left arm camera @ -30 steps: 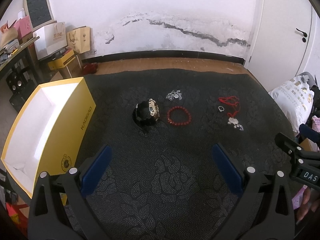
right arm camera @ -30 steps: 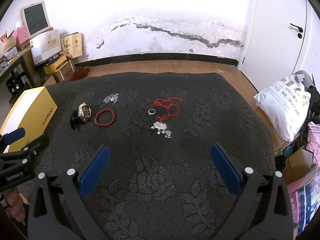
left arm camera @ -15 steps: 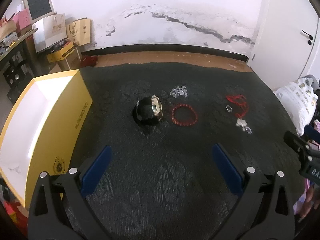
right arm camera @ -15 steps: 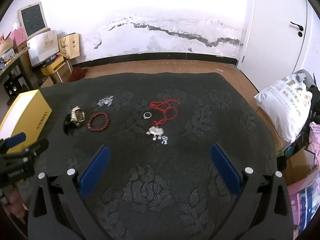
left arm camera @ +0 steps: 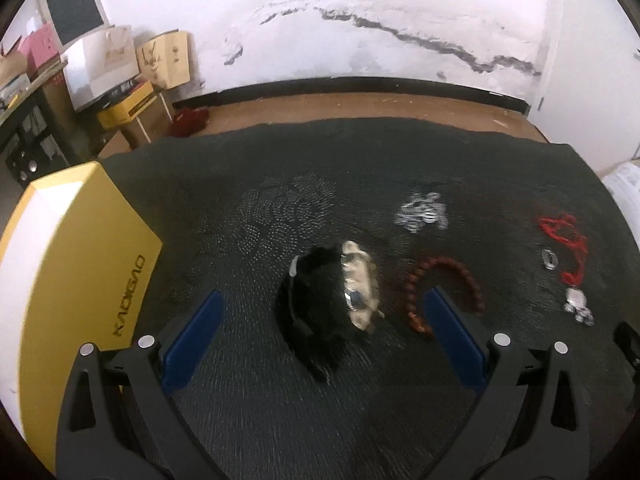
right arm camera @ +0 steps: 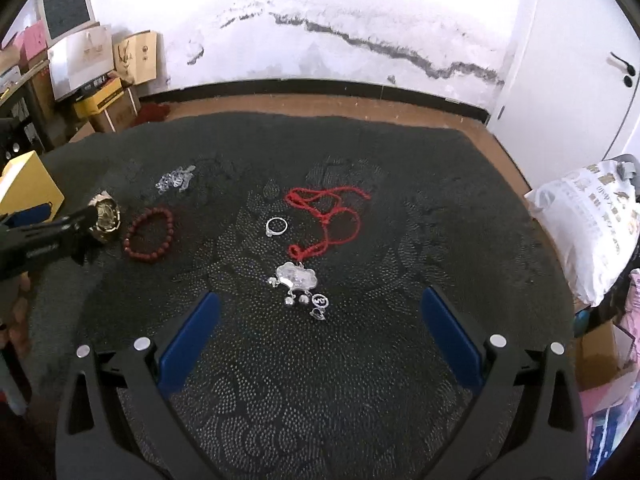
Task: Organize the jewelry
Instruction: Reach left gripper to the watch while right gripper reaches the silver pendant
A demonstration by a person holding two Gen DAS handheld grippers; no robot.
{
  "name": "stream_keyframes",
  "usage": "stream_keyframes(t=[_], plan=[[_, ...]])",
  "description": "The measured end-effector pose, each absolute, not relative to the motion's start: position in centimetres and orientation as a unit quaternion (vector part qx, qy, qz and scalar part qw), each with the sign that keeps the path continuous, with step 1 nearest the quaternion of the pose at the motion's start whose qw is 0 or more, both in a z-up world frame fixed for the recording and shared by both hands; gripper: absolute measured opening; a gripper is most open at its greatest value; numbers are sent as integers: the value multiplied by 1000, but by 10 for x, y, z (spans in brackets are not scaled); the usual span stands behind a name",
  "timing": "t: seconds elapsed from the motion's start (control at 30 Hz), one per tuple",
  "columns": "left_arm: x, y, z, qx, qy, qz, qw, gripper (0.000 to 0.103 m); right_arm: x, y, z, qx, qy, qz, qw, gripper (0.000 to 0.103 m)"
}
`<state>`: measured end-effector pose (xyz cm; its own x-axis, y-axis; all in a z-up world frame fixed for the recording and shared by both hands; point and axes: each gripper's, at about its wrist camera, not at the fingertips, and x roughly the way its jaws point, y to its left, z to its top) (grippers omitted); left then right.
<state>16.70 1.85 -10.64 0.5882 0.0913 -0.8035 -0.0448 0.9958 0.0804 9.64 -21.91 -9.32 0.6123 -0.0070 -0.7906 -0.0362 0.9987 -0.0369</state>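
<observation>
Left hand-held gripper [left arm camera: 320, 340] spread wide, straddling the wristwatch [left arm camera: 340, 300] on the dark mat [left arm camera: 280, 420]. Best lowered squarely, pinching the strap. Right hand-held gripper [right arm camera: 316, 336] gaping, empty, near the silver pendant [right arm camera: 296, 276].

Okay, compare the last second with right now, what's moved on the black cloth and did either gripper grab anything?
Both grippers have come forward and down. The left gripper has closed in on the watch, which now sits between its open fingers. The right gripper has neared the silver pendant on the red cord. Nothing has been taken hold of. The bead bracelet, ring, silver chain and yellow box lie as before.
</observation>
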Motion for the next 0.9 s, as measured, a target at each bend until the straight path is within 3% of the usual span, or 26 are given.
stream_keyframes(t=[0.33,0.9], plan=[[197,29,-145,32,483,42,874,98,126,-211,-135,-44,478,2,877,97],[194,36,-151,11,455,26,890,98,141,-217,-162,11,464,-9,886,97]])
